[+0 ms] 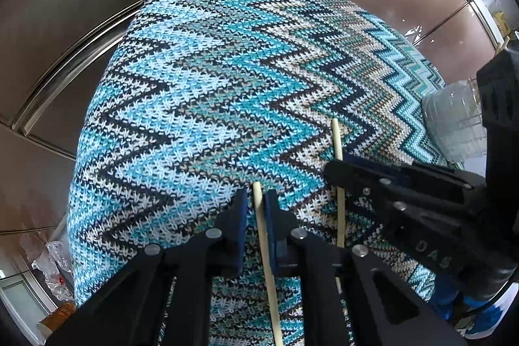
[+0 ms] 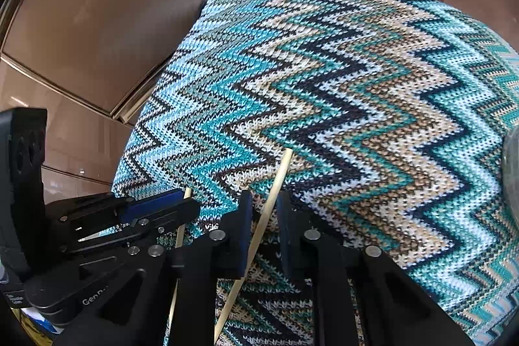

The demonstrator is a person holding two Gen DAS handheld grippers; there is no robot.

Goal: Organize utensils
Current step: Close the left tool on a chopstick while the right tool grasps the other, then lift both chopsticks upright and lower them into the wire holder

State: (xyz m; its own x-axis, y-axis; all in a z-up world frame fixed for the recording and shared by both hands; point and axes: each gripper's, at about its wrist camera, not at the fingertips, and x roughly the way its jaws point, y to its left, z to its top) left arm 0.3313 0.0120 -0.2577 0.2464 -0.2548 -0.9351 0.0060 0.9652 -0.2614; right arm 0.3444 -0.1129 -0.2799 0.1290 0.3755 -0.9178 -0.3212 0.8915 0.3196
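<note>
Two wooden chopsticks are seen on a zigzag-knit cloth [image 1: 201,80]. One chopstick [image 1: 264,245] is pinched between the nearly closed jaws of the left gripper [image 1: 256,213]; the other chopstick [image 2: 274,193] is clamped likewise by the right gripper [image 2: 264,213]. Much bare cloth is left beyond both, edged by brown cabinet fronts [image 1: 65,5]. A clear container [image 1: 454,119] is cut off at the right, and both chopsticks' lower ends are hidden.

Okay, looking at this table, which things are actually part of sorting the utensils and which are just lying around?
Part of the job:
- chopstick between the left gripper's jaws
- second chopstick between the right gripper's jaws

Just lying about:
- zigzag knitted cloth under both
- clear plastic container at the cloth's right edge
- crumpled plastic wrapper beside the cloth's lower left
</note>
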